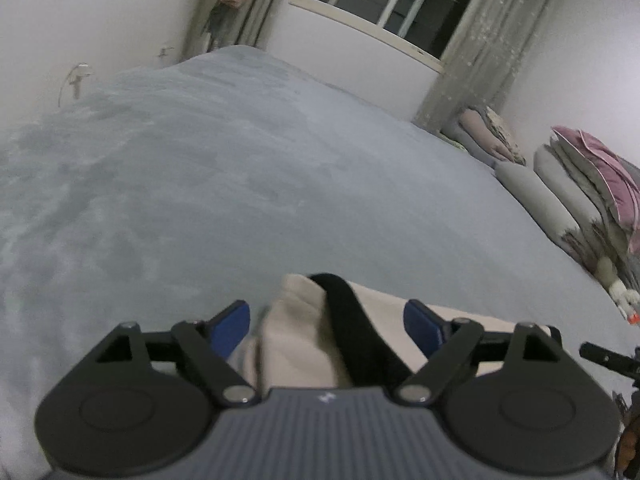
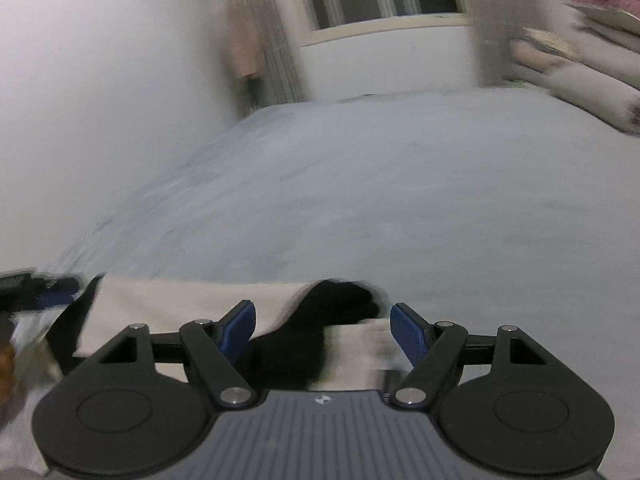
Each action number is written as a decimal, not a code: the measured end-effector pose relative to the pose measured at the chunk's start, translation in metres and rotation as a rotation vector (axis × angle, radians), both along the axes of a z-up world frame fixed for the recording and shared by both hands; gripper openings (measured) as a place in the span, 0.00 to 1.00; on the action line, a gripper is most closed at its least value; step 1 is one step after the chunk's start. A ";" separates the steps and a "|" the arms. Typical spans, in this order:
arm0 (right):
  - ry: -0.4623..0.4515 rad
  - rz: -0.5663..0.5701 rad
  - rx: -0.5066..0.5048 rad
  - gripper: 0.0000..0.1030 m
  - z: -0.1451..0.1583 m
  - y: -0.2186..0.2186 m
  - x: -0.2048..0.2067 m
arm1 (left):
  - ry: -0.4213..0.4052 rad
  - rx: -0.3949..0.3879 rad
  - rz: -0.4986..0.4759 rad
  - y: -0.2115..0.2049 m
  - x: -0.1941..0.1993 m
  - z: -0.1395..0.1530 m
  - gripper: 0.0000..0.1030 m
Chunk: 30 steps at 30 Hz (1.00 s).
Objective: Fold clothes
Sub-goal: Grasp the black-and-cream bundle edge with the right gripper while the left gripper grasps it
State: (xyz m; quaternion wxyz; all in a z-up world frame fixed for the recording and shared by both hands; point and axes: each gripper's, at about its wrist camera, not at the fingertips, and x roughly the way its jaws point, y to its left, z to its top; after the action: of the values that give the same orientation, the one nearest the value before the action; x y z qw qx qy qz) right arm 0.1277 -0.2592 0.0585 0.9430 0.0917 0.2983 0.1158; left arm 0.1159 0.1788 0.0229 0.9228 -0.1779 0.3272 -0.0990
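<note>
Fingers of both grippers are spread wide w/ cream cotton garment with black straps between them, gripping nothing, at 6 o'clock of grey-blue bed. Risk, imo: right gripper closes on one black strap only, so cloth sags & fold goes crooked; the right view's blur hides the edges.

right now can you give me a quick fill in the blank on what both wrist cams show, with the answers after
1. The garment between the left gripper fingers is beige with ____ trim.
2. It lies on a grey-blue ____.
3. The right gripper has its blue-tipped fingers spread ____.
4. Beyond the bed, curtains hang beside a ____.

Missing words: black; bed; open; window
</note>
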 end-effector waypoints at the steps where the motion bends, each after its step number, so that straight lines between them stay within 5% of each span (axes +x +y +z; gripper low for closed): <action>1: 0.029 -0.029 0.037 0.70 -0.004 -0.014 0.002 | 0.006 -0.027 0.009 0.004 0.004 -0.003 0.81; 4: 0.108 -0.025 0.173 0.50 -0.021 -0.033 0.010 | 0.028 -0.087 0.022 0.014 0.016 -0.013 0.74; 8: 0.131 -0.001 0.125 0.21 -0.028 -0.024 0.017 | 0.051 -0.104 0.009 0.015 0.029 -0.026 0.33; 12: 0.062 0.018 0.057 0.09 -0.020 -0.009 0.016 | 0.045 -0.105 0.009 0.015 0.027 -0.026 0.21; 22: 0.020 0.024 -0.109 0.08 -0.026 0.010 0.027 | 0.040 -0.036 0.058 0.004 0.017 -0.024 0.20; 25: 0.022 0.020 -0.140 0.10 -0.032 0.011 0.027 | 0.030 0.021 0.073 -0.003 0.015 -0.021 0.30; 30: 0.020 -0.029 -0.089 0.35 -0.023 0.005 0.022 | 0.021 0.034 0.105 0.002 0.009 -0.009 0.39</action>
State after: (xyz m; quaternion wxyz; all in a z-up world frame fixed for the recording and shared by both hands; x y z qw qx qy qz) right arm 0.1499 -0.2540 0.0351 0.9447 0.0551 0.3110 0.0879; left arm 0.1248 0.1807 0.0138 0.9261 -0.1800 0.3287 -0.0431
